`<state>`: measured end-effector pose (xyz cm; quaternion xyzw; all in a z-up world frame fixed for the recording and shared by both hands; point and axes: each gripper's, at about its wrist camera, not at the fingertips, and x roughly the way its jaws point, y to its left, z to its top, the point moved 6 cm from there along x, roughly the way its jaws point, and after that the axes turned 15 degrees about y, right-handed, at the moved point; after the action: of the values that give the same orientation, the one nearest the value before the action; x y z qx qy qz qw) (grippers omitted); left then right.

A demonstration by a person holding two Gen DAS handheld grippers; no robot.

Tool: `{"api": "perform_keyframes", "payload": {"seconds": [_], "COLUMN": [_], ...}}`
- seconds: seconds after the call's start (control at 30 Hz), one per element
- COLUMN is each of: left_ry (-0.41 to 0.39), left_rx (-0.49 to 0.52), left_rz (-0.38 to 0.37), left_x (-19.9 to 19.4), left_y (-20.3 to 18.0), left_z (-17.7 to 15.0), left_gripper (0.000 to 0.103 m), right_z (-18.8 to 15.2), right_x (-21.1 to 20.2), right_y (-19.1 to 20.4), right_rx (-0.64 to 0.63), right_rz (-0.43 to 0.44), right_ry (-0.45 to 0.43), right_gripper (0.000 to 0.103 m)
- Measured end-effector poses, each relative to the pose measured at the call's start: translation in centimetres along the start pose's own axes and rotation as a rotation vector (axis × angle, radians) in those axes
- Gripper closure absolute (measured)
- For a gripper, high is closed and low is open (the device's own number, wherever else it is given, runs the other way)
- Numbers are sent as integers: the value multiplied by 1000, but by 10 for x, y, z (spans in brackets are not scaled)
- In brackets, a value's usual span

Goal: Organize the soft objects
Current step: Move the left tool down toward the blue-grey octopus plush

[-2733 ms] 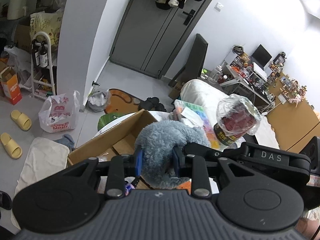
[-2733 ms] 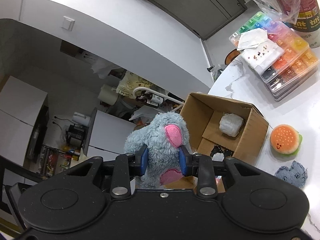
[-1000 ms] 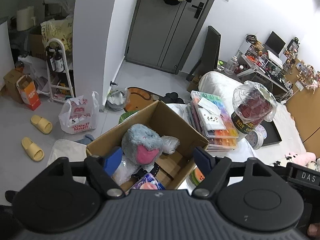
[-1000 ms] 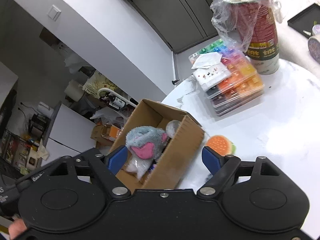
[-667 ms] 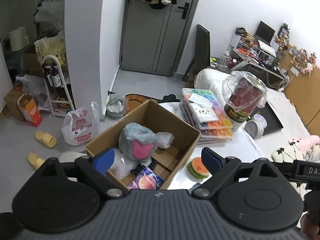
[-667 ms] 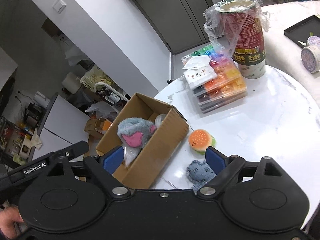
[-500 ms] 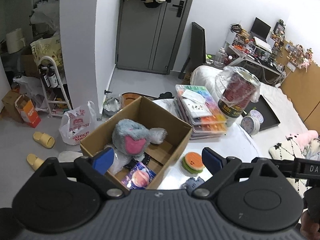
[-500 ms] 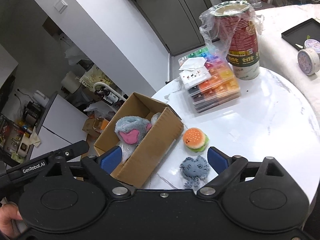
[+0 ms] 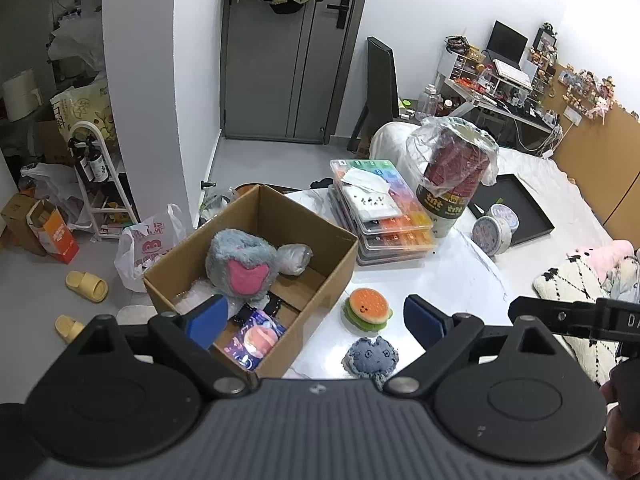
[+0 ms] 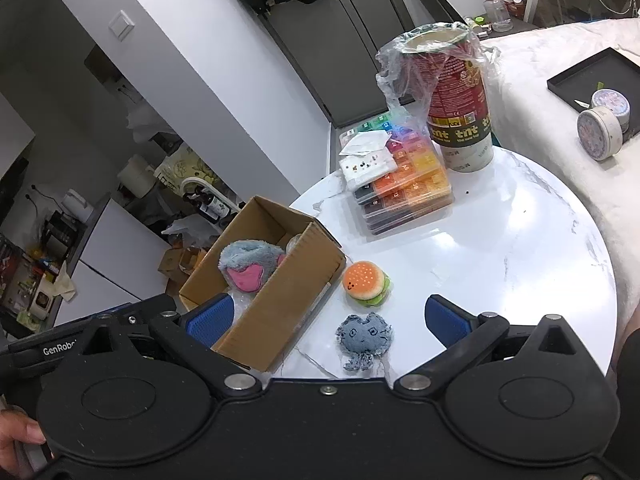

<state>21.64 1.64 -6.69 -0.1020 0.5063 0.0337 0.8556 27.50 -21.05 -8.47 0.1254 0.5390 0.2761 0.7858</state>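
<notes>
A grey plush with a pink patch (image 9: 242,260) lies in the open cardboard box (image 9: 320,294) on the white round table (image 10: 500,256); it also shows in the right wrist view (image 10: 250,266). A burger plush (image 9: 367,306) (image 10: 365,282) and a small blue-grey plush (image 9: 372,356) (image 10: 364,338) lie on the table beside the box. My left gripper (image 9: 316,320) is open and empty, held above the box's near corner. My right gripper (image 10: 328,320) is open and empty above the two small plushes.
A stack of coloured bead cases (image 10: 400,184) and a red tub in a plastic bag (image 10: 452,100) stand at the table's far side. A bed with a black tray (image 9: 516,212) is to the right. The box (image 10: 280,304) overhangs the table's left edge.
Both grippers let go of the grey plush, which now lies in the box. Both opened wide and pulled back and up, bringing the burger and blue-grey plush into view.
</notes>
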Motion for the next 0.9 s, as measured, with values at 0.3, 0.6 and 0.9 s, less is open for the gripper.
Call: {"api": "perform_keyframes", "payload": {"seconds": [0.3,0.6,0.9], "left_ry": [15,37,61], "left_rx": [-7,-32,-52], "left_rz": [-3,-13,-45], "left_x": [6,22,38], "left_y": [-10,-15,-26], "left_z": [-5,-8,-8], "left_gripper": [9,9,9], "right_z": [-3,-9,-12], "right_x": [1,24,47], "right_y": [-8,-19,-23], "right_rx": [-26,-62,-91], "right_rz": [0,-12,5], "right_ry": [-2,33,82], "right_gripper": [0,0,5]}}
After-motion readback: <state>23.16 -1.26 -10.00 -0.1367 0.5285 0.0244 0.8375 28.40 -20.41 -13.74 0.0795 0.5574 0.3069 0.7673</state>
